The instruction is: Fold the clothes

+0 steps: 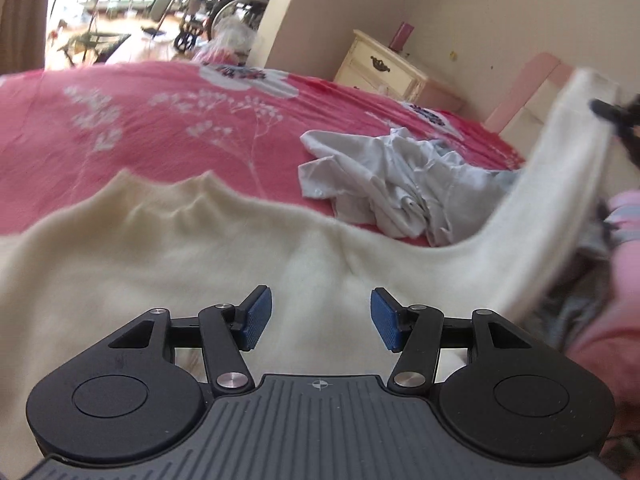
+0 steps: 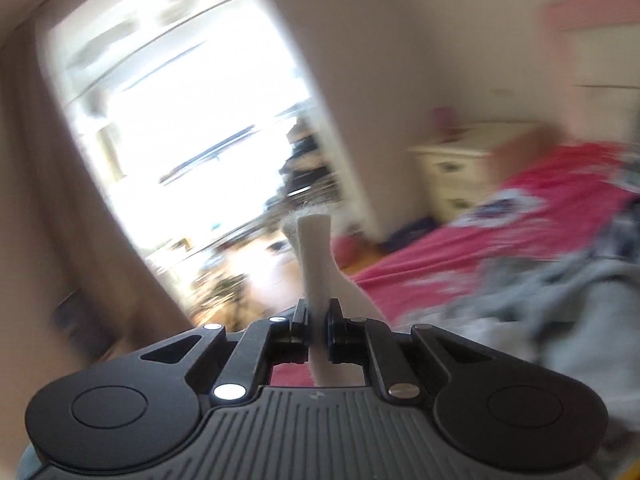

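A cream sweater lies spread over the pink flowered bed. One sleeve rises up to the right edge, where the other gripper's dark tip shows. My left gripper hovers just above the sweater, open, its blue pads apart with nothing between them. In the right wrist view my right gripper is shut on a strip of the cream sweater, which sticks up past the fingertips. That view is heavily blurred.
A crumpled pale grey garment lies on the bed beyond the sweater. A cream nightstand stands by the wall, a pink headboard to its right. A wheelchair stands in the bright doorway. More grey cloth is at right.
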### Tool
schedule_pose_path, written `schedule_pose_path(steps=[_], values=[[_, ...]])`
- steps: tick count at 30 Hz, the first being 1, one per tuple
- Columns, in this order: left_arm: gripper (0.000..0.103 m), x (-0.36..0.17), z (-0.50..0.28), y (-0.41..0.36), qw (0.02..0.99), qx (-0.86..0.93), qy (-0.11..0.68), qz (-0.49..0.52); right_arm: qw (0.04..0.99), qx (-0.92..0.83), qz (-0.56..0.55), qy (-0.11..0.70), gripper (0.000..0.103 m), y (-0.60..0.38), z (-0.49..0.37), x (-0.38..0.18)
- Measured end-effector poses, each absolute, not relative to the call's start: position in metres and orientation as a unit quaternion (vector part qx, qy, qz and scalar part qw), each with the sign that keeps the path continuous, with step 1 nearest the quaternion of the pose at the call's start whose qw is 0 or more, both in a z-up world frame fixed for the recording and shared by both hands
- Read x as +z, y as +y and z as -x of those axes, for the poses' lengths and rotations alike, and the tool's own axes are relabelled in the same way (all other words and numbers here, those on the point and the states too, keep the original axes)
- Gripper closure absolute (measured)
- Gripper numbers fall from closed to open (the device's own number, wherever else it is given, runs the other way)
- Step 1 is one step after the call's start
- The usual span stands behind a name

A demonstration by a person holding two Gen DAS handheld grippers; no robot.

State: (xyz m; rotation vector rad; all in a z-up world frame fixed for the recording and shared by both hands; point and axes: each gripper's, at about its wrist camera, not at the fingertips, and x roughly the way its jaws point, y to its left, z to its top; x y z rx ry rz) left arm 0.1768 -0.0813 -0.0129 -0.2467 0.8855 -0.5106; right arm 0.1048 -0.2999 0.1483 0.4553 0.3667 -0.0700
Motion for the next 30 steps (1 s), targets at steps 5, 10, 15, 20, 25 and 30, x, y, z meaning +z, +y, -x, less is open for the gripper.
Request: schedule_pose_path(steps=[5,10,15,20,25,30], values=[[0.048,0.002,-0.136,-0.015,0.857,-0.224,0.435,0.162,0.952,0.151,-0.145,0.225,0.094,-0.208,-0.102,0.159],[0.048,-0.002,-0.107,0.040,0.847,-0.191,0.451,0.206,0.901,0.298,-0.047,0.313,0.094,-0.119,-0.065,0.127],[0.048,-0.024,-0.095,0.060,0.832,-0.179,0.477,0.219,0.838,0.365,0.042,0.404,0.094,-0.072,-0.009,0.059],[0.048,-0.051,-0.090,0.041,0.803,-0.210,0.518,0.210,0.798,0.343,0.098,0.485,0.068,-0.059,0.040,-0.015],[0.048,-0.066,-0.079,0.007,0.782,-0.267,0.539,0.162,0.786,0.306,-0.023,0.537,0.062,-0.093,0.089,-0.031],[0.048,-0.068,-0.063,-0.013,0.771,-0.324,0.538,0.108,0.757,0.255,-0.168,0.578,0.061,-0.143,0.141,-0.037]])
